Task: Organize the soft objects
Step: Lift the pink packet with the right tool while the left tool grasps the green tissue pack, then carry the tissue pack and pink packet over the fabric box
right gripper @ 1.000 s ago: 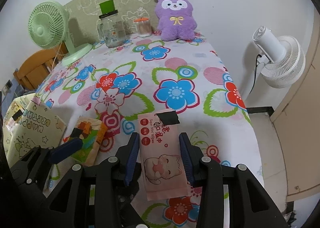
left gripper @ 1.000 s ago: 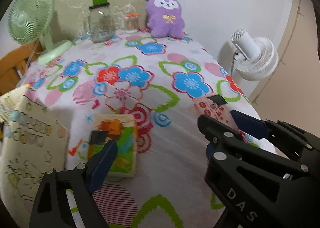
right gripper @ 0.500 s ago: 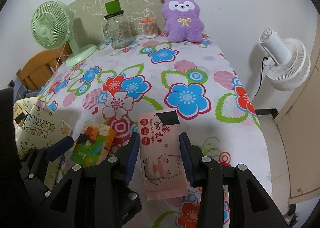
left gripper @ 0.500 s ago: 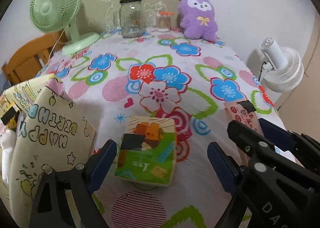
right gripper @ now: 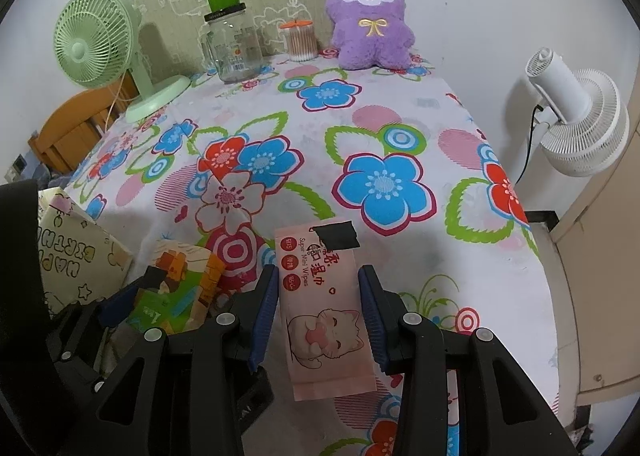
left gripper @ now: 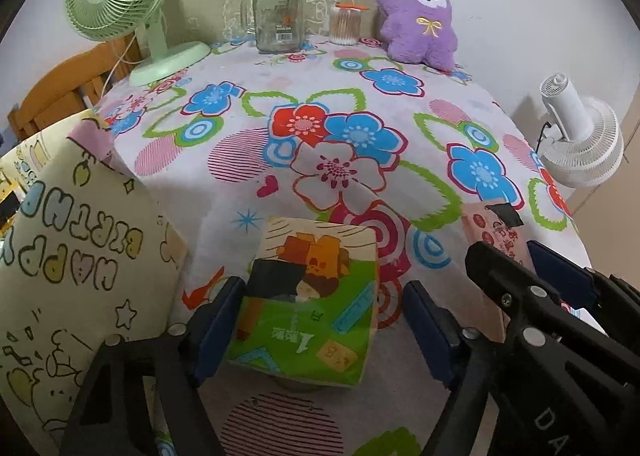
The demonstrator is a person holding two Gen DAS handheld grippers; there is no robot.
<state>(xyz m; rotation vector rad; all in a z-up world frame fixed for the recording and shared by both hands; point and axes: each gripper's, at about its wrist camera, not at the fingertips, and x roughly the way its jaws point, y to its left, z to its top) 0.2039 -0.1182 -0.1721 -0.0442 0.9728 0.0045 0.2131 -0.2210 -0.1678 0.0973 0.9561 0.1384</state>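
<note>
Observation: over the last second the left tool (left gripper: 320, 330) has advanced on the green tissue pack (left gripper: 308, 304) lying on the table (left gripper: 400, 103). One second ago the pack lay ahead of the tool and off toward its left finger; half a second ago it sat centred but still in front of the fingertips; now it lies between the two blue pads. The left pad is touching or nearly touching the pack's left edge, while a clear gap remains at the right pad. The left tool is therefore spread, not yet clamped.

The right tool (right gripper: 318, 310) is unchanged across the same interval: it holds the pink wipes packet (right gripper: 324, 304) between its pads, clenched on both long edges, raised a little off the table near the front edge. The packet shows no slip.

Other items noted: a birthday gift bag (left gripper: 76, 268) stands just left of the tissue pack; a purple plush toy (right gripper: 370, 19) sits at the far edge against the wall, well apart from both tools.

Assessment: the approach to the tissue pack appears complete and the closing of the left tool looks to be the step in hand. The pack is soft and will likely compress. The gift bag, being close by, is the probable destination for both items, though this is inferred only.
</note>
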